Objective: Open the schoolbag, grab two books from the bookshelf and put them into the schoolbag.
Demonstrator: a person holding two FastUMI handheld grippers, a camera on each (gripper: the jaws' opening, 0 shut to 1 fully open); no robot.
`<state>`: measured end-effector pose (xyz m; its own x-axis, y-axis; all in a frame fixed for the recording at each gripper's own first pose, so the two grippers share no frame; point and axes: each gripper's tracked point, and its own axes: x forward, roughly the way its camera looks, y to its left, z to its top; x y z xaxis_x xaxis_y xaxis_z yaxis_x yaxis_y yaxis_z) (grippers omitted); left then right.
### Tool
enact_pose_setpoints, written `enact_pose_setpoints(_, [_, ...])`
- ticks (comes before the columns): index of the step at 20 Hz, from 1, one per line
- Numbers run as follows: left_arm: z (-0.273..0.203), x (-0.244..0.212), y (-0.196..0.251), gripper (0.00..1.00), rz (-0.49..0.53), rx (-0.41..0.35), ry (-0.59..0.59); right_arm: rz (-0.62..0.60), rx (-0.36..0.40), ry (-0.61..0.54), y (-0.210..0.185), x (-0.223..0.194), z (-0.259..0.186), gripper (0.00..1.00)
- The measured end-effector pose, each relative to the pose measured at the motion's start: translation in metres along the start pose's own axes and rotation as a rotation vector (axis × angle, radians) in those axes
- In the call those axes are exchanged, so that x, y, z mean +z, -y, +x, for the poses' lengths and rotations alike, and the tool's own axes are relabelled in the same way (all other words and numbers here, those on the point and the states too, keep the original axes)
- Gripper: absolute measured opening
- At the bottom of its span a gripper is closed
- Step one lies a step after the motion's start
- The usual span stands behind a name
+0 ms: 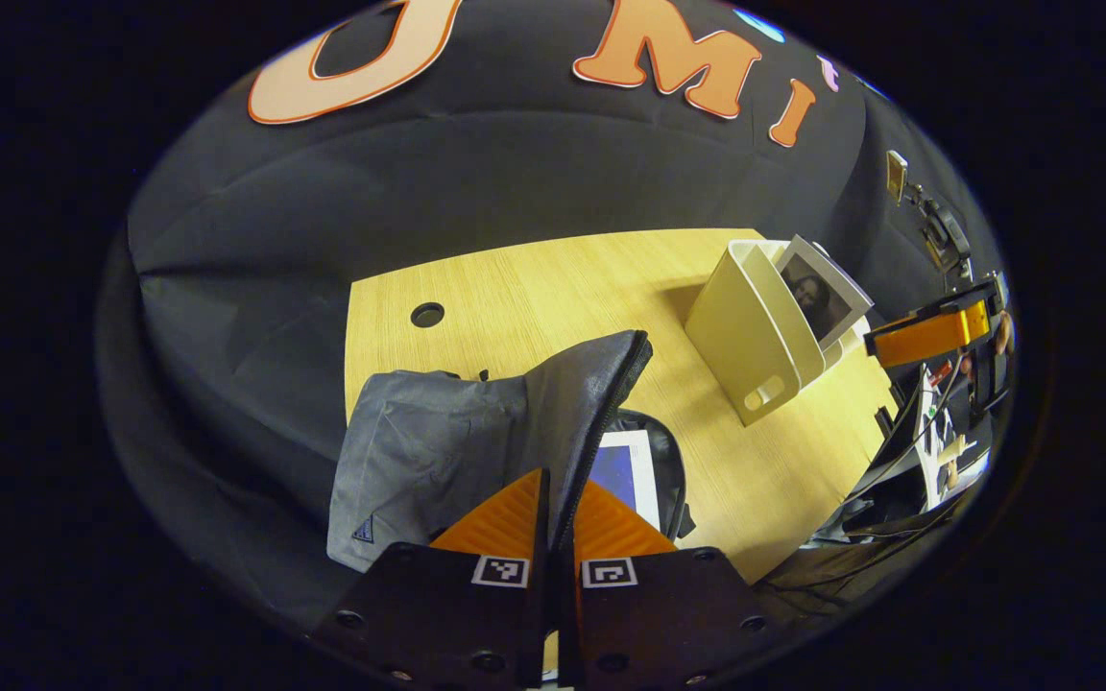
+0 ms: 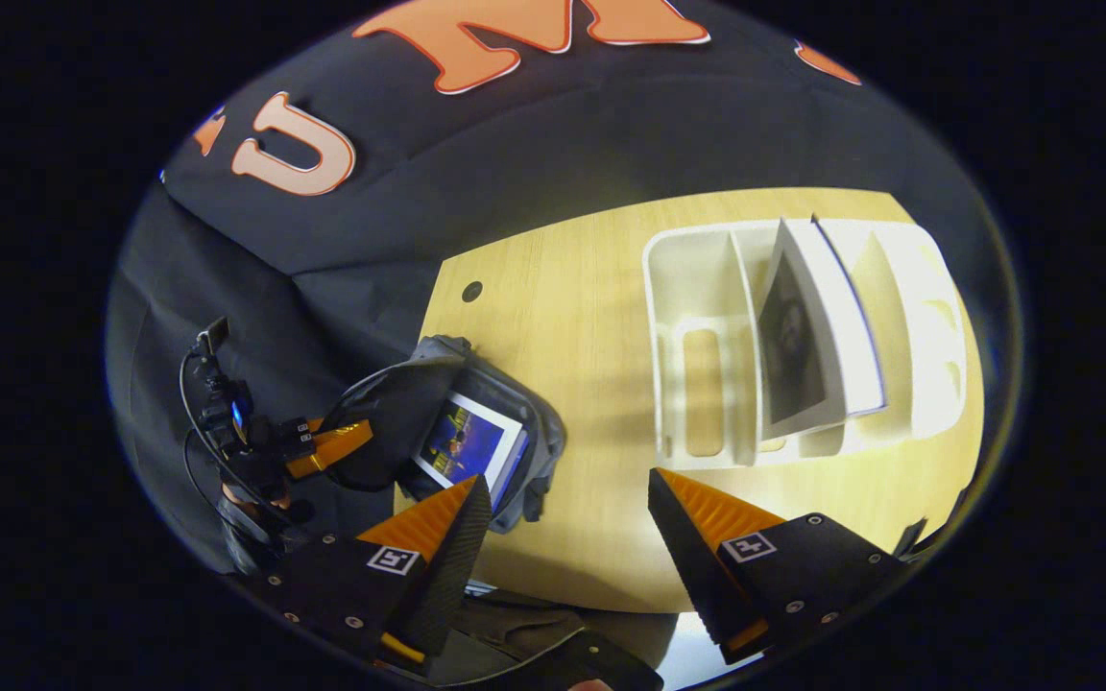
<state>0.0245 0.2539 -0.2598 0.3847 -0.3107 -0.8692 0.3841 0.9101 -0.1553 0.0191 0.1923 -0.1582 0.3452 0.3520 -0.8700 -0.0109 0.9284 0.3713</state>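
On the wooden table (image 2: 591, 317) the grey schoolbag (image 1: 438, 451) lay open near the front left corner, its flap (image 1: 591, 403) lifted up and pinched between the fingers of the left gripper (image 1: 550, 518), whose jaws were pressed together on the zippered edge of the fabric. Inside the bag lay a book with a blue cover (image 2: 471, 443) and a white border, flat and face up; in the left gripper view the same blue book (image 1: 622, 472) showed just behind the raised flap. The white bookshelf (image 2: 707, 345) stood well apart from the bag, toward the right side of the table, divided into several slots. One book with a dark picture on its cover (image 2: 793, 345) leaned tilted in a middle slot; in the left gripper view that book (image 1: 817, 297) stuck up out of the shelf's far side. The right gripper (image 2: 563, 518) hung above the table's near edge between the bag and the shelf, its jaws wide apart and holding nothing. From the right gripper view, the left gripper (image 2: 327, 446) showed at the bag's left side, held by a hand (image 2: 251, 499).
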Motion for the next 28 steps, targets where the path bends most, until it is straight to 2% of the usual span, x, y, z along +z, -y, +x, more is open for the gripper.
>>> enact_pose_setpoints(8, [0.002,-0.007,0.006,0.06,-0.073,0.044,-0.009,-0.1,-0.111,0.011,0.065,0.046,-0.045,0.97])
enact_pose_setpoints(12, [0.007,-0.011,0.009,0.06,-0.122,0.069,-0.008,-0.12,-0.181,-0.006,0.108,0.066,-0.047,0.97])
enact_pose_setpoints(18, [0.008,-0.021,0.013,0.06,-0.17,0.107,-0.02,-0.075,-0.228,-0.132,0.159,0.065,0.001,0.97])
enact_pose_setpoints(23, [0.015,-0.03,0.02,0.06,-0.187,0.13,-0.035,-0.065,-0.238,-0.2,0.173,0.066,0.03,0.95])
enact_pose_setpoints(27, [0.02,-0.034,0.026,0.06,-0.192,0.154,-0.046,-0.067,-0.235,-0.234,0.174,0.064,0.046,0.87])
enact_pose_setpoints(28, [0.02,-0.036,0.026,0.06,-0.199,0.159,-0.046,-0.063,-0.241,-0.235,0.175,0.063,0.05,0.82])
